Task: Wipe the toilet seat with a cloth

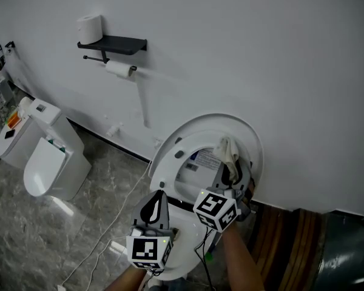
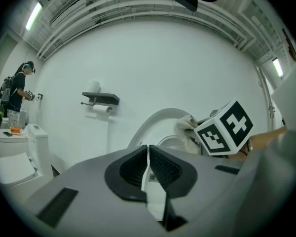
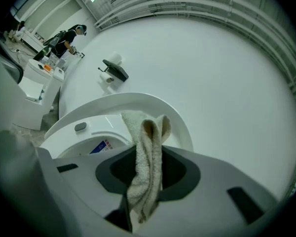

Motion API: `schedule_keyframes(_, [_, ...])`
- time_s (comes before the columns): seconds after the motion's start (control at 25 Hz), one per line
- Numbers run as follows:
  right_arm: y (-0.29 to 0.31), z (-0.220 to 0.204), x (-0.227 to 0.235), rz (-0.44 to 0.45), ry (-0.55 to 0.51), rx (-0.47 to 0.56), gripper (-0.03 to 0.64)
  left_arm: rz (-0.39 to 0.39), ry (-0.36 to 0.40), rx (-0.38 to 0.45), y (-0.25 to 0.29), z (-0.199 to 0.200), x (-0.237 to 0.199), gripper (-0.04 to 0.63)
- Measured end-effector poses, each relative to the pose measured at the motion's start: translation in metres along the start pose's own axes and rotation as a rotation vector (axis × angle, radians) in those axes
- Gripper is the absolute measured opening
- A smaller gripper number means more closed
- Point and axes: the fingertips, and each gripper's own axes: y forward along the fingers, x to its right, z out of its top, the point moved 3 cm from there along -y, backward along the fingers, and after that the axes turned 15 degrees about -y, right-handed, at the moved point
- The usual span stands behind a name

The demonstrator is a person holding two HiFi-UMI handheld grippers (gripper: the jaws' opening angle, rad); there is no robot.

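A white toilet stands against the wall with its seat [image 1: 167,163] raised against the lid [image 1: 252,139]. My right gripper [image 1: 230,178] is at the upper right of the seat ring, shut on a beige cloth [image 1: 229,153]. In the right gripper view the cloth [image 3: 147,152] hangs folded between the jaws [image 3: 148,177], just in front of the seat [image 3: 84,132] and lid [image 3: 138,100]. My left gripper [image 1: 158,196] hovers lower left over the bowl's rim, shut and empty. The left gripper view shows its black pads [image 2: 160,169] closed together, with the right gripper's marker cube [image 2: 224,128] ahead.
A second toilet [image 1: 48,162] stands at the left. A black shelf [image 1: 112,44] on the wall carries paper rolls [image 1: 89,28]. A white cable [image 1: 109,235] trails over the marble floor. Brown boards [image 1: 291,241] lie at the right. A person [image 2: 17,90] stands far left.
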Motion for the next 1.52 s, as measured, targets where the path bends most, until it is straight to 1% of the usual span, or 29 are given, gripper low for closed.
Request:
schedule_keyframes(0.24, [-0.017, -0.001, 0.01, 0.019, 0.082, -0.004, 0.1, -0.018, 0.03, -0.044, 0.014, -0.008, 0.004, 0.002])
schedule_keyframes(0.32, [-0.023, -0.005, 0.014, 0.025, 0.105, -0.011, 0.1, -0.043, 0.041, -0.054, 0.023, -0.011, 0.004, 0.006])
schedule_keyframes(0.36, [-0.026, -0.007, 0.015, 0.029, 0.114, -0.014, 0.1, -0.061, 0.043, -0.067, 0.027, -0.013, 0.004, 0.04])
schedule_keyframes(0.4, [-0.029, -0.009, 0.015, 0.033, 0.122, -0.016, 0.1, -0.077, 0.045, -0.085, 0.032, -0.016, 0.003, 0.099])
schedule_keyframes(0.44, [-0.032, -0.011, 0.015, 0.037, 0.128, -0.018, 0.1, -0.087, 0.053, -0.1, 0.038, -0.019, 0.002, 0.124])
schedule_keyframes(0.52, [-0.036, -0.014, 0.014, 0.044, 0.139, -0.02, 0.1, -0.093, 0.095, -0.113, 0.051, -0.027, -0.003, 0.138])
schedule_keyframes(0.6, [-0.04, -0.02, 0.011, 0.054, 0.153, -0.022, 0.1, -0.094, 0.136, -0.143, 0.066, -0.04, -0.01, 0.16])
schedule_keyframes(0.72, [-0.048, -0.026, 0.007, 0.074, 0.178, -0.023, 0.1, -0.085, 0.156, -0.207, 0.086, -0.056, -0.021, 0.236])
schedule_keyframes(0.8, [-0.053, -0.029, 0.003, 0.088, 0.192, -0.022, 0.1, -0.076, 0.173, -0.223, 0.097, -0.06, -0.029, 0.267])
schedule_keyframes(1.0, [-0.059, -0.037, -0.007, 0.123, 0.218, -0.006, 0.1, -0.078, 0.246, -0.224, 0.123, -0.068, -0.044, 0.276])
schedule_keyframes(1.12, [-0.058, -0.04, -0.011, 0.143, 0.231, 0.001, 0.1, -0.079, 0.266, -0.235, 0.139, -0.071, -0.049, 0.276])
schedule_keyframes(1.2, [-0.057, -0.041, -0.014, 0.155, 0.237, 0.003, 0.1, -0.099, 0.272, -0.252, 0.147, -0.071, -0.048, 0.276])
schedule_keyframes(1.28, [-0.056, -0.042, -0.017, 0.166, 0.237, 0.005, 0.1, -0.127, 0.251, -0.275, 0.15, -0.071, -0.049, 0.279])
schedule_keyframes(1.4, [-0.055, -0.044, -0.018, 0.181, 0.236, 0.008, 0.1, -0.178, 0.184, -0.314, 0.152, -0.072, -0.053, 0.278])
schedule_keyframes(1.44, [-0.055, -0.046, -0.017, 0.182, 0.236, 0.007, 0.1, -0.196, 0.176, -0.328, 0.153, -0.072, -0.053, 0.278])
schedule_keyframes(1.52, [-0.057, -0.049, -0.015, 0.185, 0.244, 0.006, 0.1, -0.222, 0.189, -0.353, 0.154, -0.072, -0.053, 0.278])
